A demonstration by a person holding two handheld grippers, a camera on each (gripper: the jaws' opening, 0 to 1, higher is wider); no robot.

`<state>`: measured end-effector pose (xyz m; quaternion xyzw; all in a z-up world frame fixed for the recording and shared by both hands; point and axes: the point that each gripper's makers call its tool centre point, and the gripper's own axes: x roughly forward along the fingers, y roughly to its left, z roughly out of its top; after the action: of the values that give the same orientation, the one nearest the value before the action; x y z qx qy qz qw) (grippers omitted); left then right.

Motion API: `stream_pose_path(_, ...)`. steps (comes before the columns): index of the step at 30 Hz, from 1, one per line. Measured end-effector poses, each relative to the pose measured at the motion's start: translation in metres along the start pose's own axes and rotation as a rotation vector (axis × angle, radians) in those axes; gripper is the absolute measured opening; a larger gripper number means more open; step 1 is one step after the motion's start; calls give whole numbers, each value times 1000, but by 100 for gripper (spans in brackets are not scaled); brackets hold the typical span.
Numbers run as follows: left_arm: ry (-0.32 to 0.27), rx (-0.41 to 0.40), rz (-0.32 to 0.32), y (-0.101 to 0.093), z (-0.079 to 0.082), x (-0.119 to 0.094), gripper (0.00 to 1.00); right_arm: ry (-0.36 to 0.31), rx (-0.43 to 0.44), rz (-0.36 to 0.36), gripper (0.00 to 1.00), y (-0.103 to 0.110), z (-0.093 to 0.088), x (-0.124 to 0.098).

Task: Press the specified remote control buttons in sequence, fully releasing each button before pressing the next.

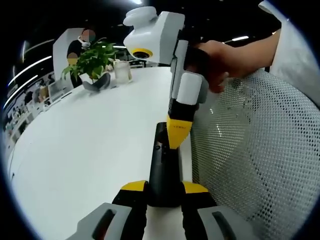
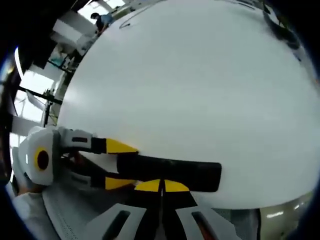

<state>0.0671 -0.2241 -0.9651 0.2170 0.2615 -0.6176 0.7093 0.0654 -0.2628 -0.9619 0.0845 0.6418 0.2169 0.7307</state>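
Landmark for this report: the white table (image 1: 90, 150).

The black remote control (image 1: 162, 170) lies flat on the table, at the table edge that borders a white mesh chair back (image 1: 260, 150). In the right gripper view the same remote (image 2: 170, 172) stretches lengthwise along the table's near edge.

The left gripper (image 1: 165, 192) clamps one end of the remote — its yellow-tipped jaws sit on either side of the black body, narrowed to the remote's width. In the right gripper view this gripper (image 2: 117, 165) enters from the left, its two yellow tips bracketing that end.

The right gripper (image 2: 161, 186) has its jaws brought together, the yellow tips meeting with only a thin seam between them, right at the remote's long side. In the left gripper view the right gripper (image 1: 177, 135) descends from above in a person's hand (image 1: 220, 62), its yellow tip pointing down onto the remote's upper face near the middle. Whether the tip actually depresses a button cannot be told.

At the far side of the table stand a potted green plant (image 1: 92, 60) and, just beside it, a clear glass jar (image 1: 122, 71).
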Motion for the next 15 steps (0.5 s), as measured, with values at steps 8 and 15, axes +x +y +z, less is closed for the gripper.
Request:
stream_pose_path(8, -3, -1, -1, -1, 1, 1, 25, 11, -57, -18, 0, 0, -3, 2)
stream_pose_path(15, -4, -3, -1, 0, 1, 1, 25, 11, -63, -19, 0, -1, -3, 2)
